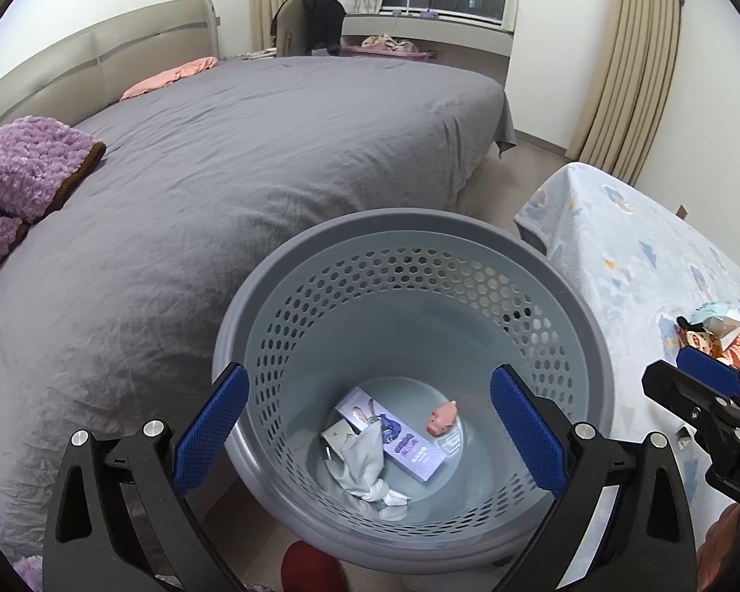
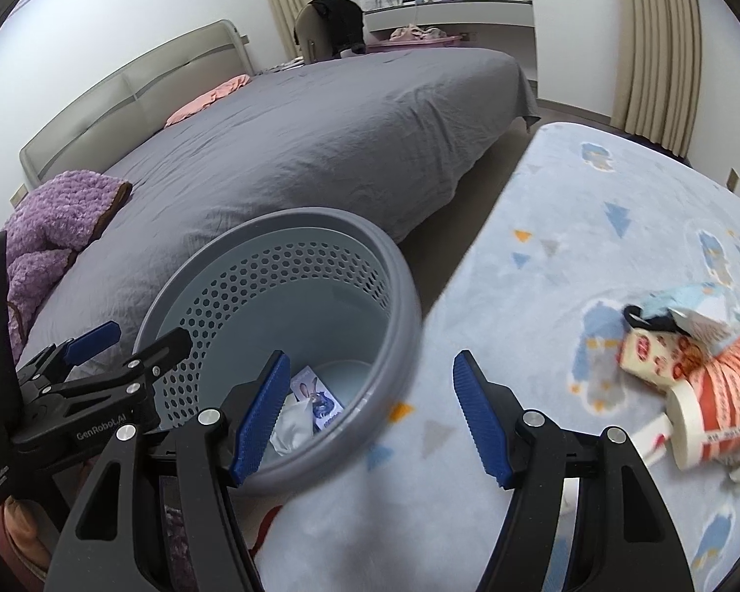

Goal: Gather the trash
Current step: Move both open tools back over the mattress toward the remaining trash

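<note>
**Bedroom check: bin part filled, both tools empty**

I count 1 bed (image 1: 251, 148) under a grey sheet, carrying 1 purple fleece blanket (image 1: 19, 167) and 1 pink pillow (image 1: 172, 76). To its right stands 1 low surface under a pale blue patterned cover (image 2: 592, 227). Between them sits 1 grey perforated bin (image 1: 557, 266) on the floor.

Inside the bin I see 4 items: 1 purple printed box (image 1: 394, 436), 1 crumpled white tissue (image 1: 365, 473), 1 small pink pig toy (image 1: 441, 419) and 1 small pale wrapper (image 1: 451, 443).

Uncollected trash lies on the blue cover: 1 heap of red-and-white paper cups and wrappers (image 2: 700, 375); I cannot separate an exact count.

My left gripper (image 1: 370, 429) hangs above the bin, jaws wide apart, gripping nothing. My right gripper (image 2: 372, 414) straddles the cover's edge beside the bin, jaws apart, also empty.
</note>
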